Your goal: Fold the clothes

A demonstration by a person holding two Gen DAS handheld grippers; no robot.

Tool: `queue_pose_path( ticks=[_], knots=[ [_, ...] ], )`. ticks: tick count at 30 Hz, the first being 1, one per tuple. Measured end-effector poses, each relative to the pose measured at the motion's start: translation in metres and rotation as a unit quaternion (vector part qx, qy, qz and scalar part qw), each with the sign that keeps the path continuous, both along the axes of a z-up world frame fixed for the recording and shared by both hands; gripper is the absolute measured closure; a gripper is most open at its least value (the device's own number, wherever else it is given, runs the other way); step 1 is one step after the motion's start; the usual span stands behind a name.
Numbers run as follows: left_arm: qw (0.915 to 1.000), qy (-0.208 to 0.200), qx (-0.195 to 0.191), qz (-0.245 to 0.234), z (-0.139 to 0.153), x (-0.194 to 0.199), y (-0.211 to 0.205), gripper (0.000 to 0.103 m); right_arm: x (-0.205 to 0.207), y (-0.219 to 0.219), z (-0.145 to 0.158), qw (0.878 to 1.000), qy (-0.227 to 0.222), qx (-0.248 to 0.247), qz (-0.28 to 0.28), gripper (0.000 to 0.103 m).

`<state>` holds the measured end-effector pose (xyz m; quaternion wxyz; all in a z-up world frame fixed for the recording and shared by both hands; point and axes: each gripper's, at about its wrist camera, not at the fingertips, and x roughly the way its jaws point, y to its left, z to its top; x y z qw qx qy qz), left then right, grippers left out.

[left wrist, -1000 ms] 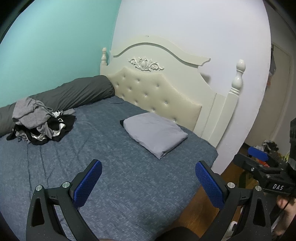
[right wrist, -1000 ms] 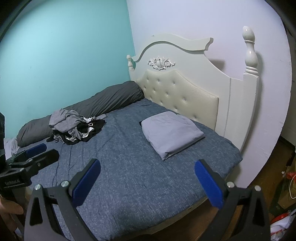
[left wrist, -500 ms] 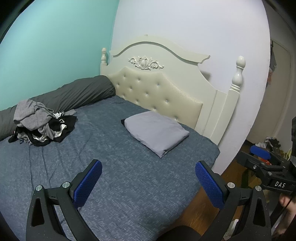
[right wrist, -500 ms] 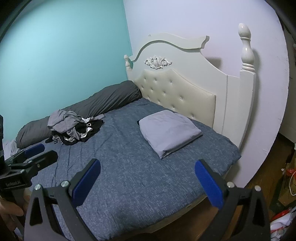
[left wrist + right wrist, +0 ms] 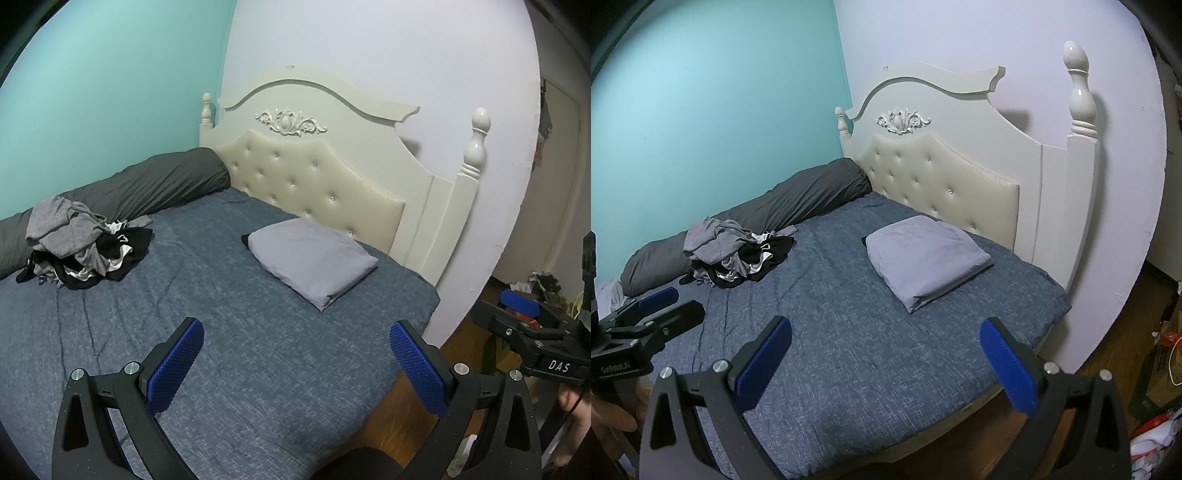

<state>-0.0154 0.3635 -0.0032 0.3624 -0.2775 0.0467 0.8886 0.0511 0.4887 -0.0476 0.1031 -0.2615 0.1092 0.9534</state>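
A heap of unfolded clothes (image 5: 83, 245) (image 5: 737, 254), grey on top of black and white pieces, lies on the far left of the blue bed (image 5: 236, 332) (image 5: 849, 343). A folded pale grey item (image 5: 314, 262) (image 5: 929, 258) rests near the headboard. My left gripper (image 5: 295, 363) is open over the bed's near edge, holding nothing. My right gripper (image 5: 884, 360) is open too, also empty, well short of the clothes. In the right wrist view the left gripper (image 5: 646, 321) shows at the left edge, and in the left wrist view the right gripper (image 5: 535, 332) shows at the right edge.
A long dark grey bolster (image 5: 147, 184) (image 5: 798, 199) lies along the teal wall. The cream tufted headboard (image 5: 314, 177) (image 5: 945, 177) with posts stands behind the bed. Wooden floor (image 5: 1126, 332) with clutter (image 5: 543, 280) lies to the right of the bed.
Both views have drifted slightly back and rightward from the bed; the headboard post sits a little further in. Both grippers stay open and nothing on the bed has moved.
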Motion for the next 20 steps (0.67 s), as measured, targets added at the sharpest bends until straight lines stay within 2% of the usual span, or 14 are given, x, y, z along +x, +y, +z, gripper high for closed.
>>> queue_pose_path(
  ticks=[20],
  knots=[
    [1.0000, 0.004, -0.001, 0.001, -0.0027, 0.0004, -0.0009, 0.000, -0.0008, -0.0003, -0.0013, 1.000, -0.004, -0.004, -0.002, 0.001]
  ],
)
